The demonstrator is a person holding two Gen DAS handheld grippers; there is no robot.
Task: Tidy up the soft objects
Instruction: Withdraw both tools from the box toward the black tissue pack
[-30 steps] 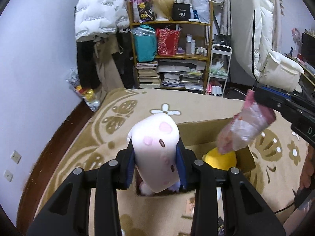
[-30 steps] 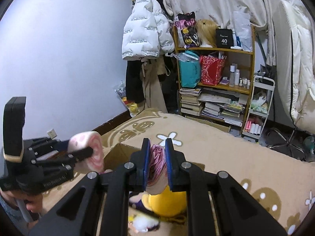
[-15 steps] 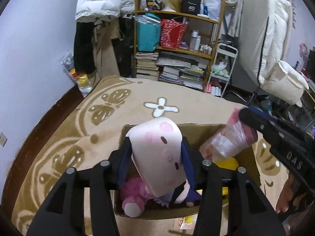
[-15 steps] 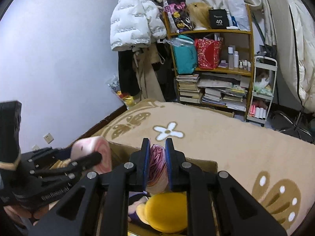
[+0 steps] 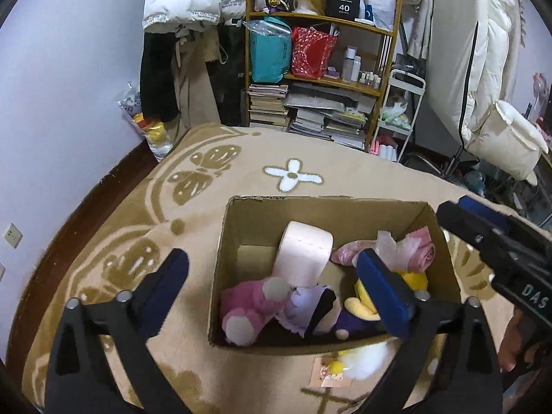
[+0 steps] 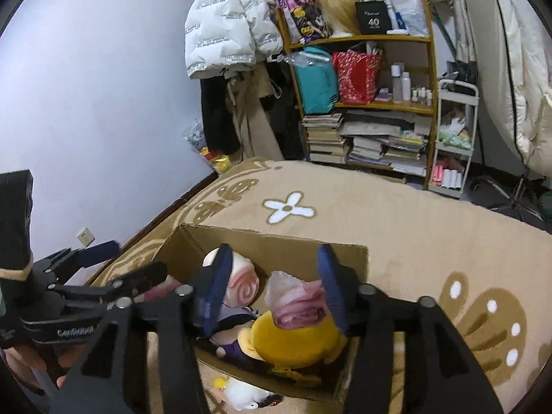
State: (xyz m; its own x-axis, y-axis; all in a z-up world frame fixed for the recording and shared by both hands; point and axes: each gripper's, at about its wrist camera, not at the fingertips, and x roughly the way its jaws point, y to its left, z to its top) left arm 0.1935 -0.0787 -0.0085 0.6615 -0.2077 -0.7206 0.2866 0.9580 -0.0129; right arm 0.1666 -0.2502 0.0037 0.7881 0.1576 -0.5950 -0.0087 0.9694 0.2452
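An open cardboard box (image 5: 310,210) stands on the beige patterned rug; it also shows in the right wrist view (image 6: 276,245). Inside lie a pink roll plush (image 5: 305,257) (image 6: 241,281), a pink bagged soft item (image 5: 407,253) (image 6: 300,298), a pink-and-grey plush (image 5: 252,308), a purple-black doll (image 5: 322,310) and a yellow plush (image 6: 293,339). My left gripper (image 5: 272,288) is open and empty above the box. My right gripper (image 6: 274,284) is open and empty above the bagged item; it also shows in the left wrist view (image 5: 483,241).
A small white-and-yellow plush (image 5: 362,365) (image 6: 241,395) lies on the rug before the box. A cluttered wooden shelf (image 5: 324,79) with books and bags, hanging coats (image 5: 186,45), a white cart (image 5: 396,117) and folded bedding (image 5: 483,86) stand behind. An outlet (image 5: 12,235) is on the left wall.
Both grippers have opened. The pink roll plush left the left gripper and the pink bagged item left the right gripper; both now lie in the box.
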